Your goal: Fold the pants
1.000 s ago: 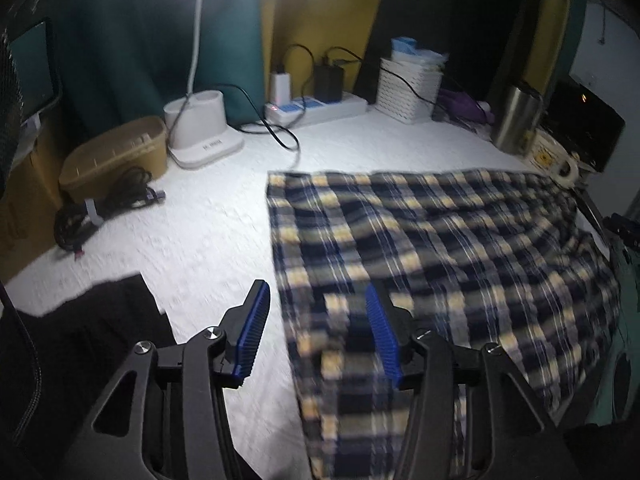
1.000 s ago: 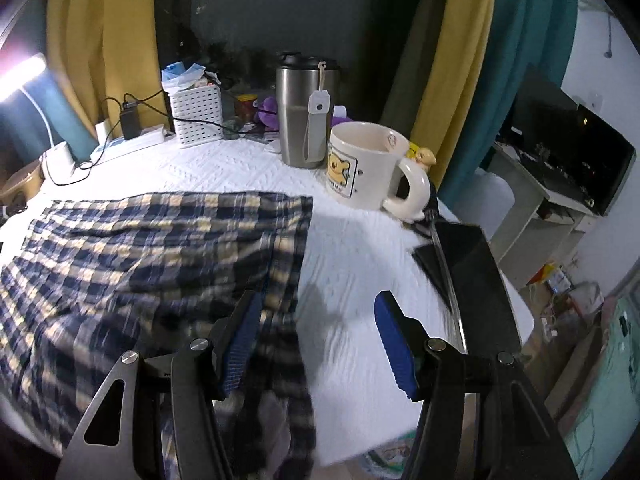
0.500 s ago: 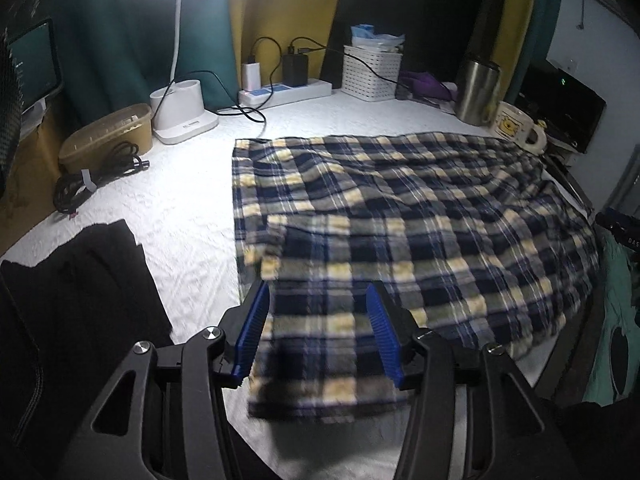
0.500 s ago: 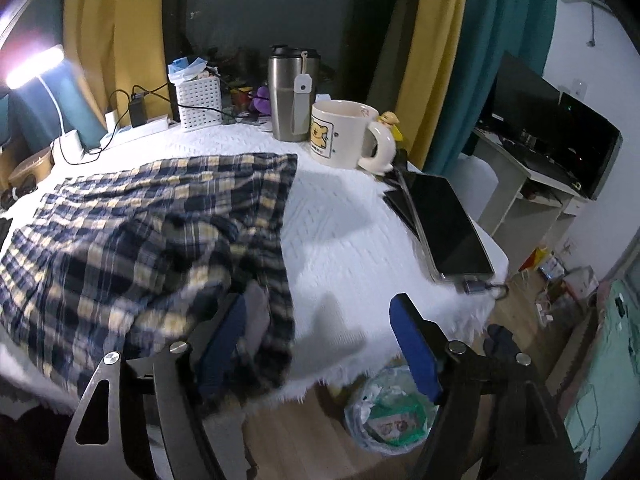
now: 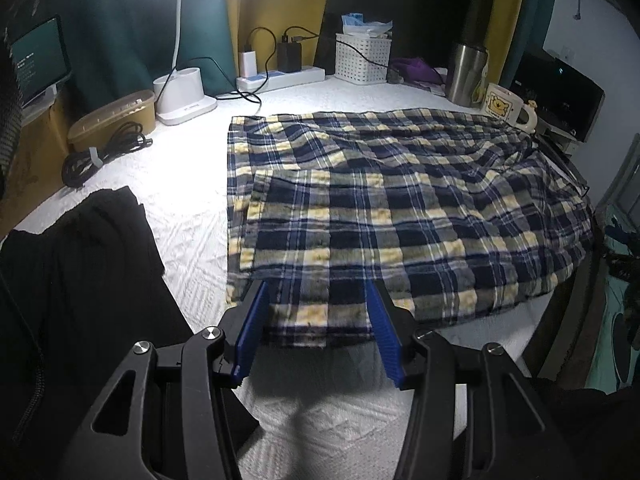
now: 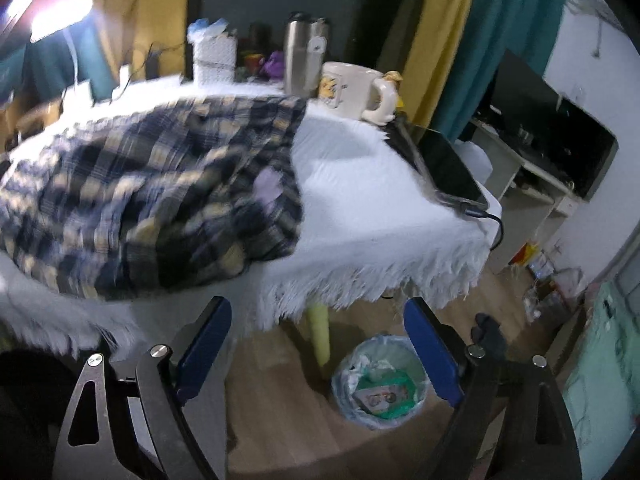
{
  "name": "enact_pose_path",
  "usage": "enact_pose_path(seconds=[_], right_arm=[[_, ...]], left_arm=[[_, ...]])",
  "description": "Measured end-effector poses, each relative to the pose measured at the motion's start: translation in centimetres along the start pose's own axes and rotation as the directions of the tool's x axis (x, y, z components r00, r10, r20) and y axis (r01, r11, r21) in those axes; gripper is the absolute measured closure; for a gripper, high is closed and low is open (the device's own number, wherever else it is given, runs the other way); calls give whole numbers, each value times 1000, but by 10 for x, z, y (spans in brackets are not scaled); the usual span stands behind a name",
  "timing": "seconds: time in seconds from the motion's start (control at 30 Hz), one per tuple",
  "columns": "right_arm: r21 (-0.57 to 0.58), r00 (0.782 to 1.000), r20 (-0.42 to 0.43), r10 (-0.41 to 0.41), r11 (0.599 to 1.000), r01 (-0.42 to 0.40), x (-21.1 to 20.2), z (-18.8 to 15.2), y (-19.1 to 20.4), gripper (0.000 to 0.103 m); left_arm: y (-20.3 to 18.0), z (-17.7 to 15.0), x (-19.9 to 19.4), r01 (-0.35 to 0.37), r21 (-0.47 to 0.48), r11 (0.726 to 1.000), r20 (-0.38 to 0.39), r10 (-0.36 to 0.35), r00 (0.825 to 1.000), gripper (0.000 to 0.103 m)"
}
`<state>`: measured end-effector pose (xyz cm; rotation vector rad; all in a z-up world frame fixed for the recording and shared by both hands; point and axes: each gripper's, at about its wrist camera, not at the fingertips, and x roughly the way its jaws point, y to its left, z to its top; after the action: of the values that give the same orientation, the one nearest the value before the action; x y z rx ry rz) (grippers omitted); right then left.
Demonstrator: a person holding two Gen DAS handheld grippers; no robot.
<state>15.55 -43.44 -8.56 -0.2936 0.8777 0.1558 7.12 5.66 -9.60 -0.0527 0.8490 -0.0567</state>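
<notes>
Room: yellow and teal curtains [image 5: 280,8] are hanging behind the table; a lamp is glaring at the far left.
Table [image 5: 188,184]: a white fringed cloth is covering it, its fringe hanging over the near edge in the right wrist view.
Pants [image 5: 400,208]: plaid in navy and yellow, they are lying spread across the table's middle and right, one layer folded over another, the near hem reaching the table's near edge.
Black garment [image 5: 80,280]: it is lying at the near left, apart from the pants.
Left gripper [image 5: 318,334]: its blue pads are standing half apart around the pants' near hem, not pinching it.
Right gripper [image 6: 320,354]: its jaws have just been opening and are standing wide with nothing between them, hovering past the table's near edge above a bin [image 6: 380,380].
Mug [image 5: 506,108]: it is standing at the far right beside a steel tumbler [image 5: 466,74].
</notes>
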Motion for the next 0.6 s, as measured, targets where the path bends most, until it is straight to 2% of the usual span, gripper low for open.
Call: enact_pose_path(seconds=[0.1, 0.23, 0.37, 0.57, 0.6], right_arm=[[-132, 996, 40, -85, 987, 89, 6, -1, 26, 14], [-190, 994, 97, -59, 979, 77, -2, 6, 42, 14], [-216, 988, 147, -49, 973, 81, -13, 20, 44, 14], [-168, 989, 149, 6, 986, 19, -10, 48, 35, 14], [-161, 989, 146, 12, 987, 12, -9, 51, 35, 14]], left_arm=[[2, 1, -3, -10, -13, 1000, 19, 10, 1000, 52], [6, 3, -5, -10, -29, 1000, 37, 11, 999, 52], [7, 2, -2, 1, -27, 1000, 35, 0, 999, 52], [8, -2, 2, 16, -24, 1000, 29, -16, 999, 51], [7, -2, 2, 19, -24, 1000, 30, -19, 999, 44]])
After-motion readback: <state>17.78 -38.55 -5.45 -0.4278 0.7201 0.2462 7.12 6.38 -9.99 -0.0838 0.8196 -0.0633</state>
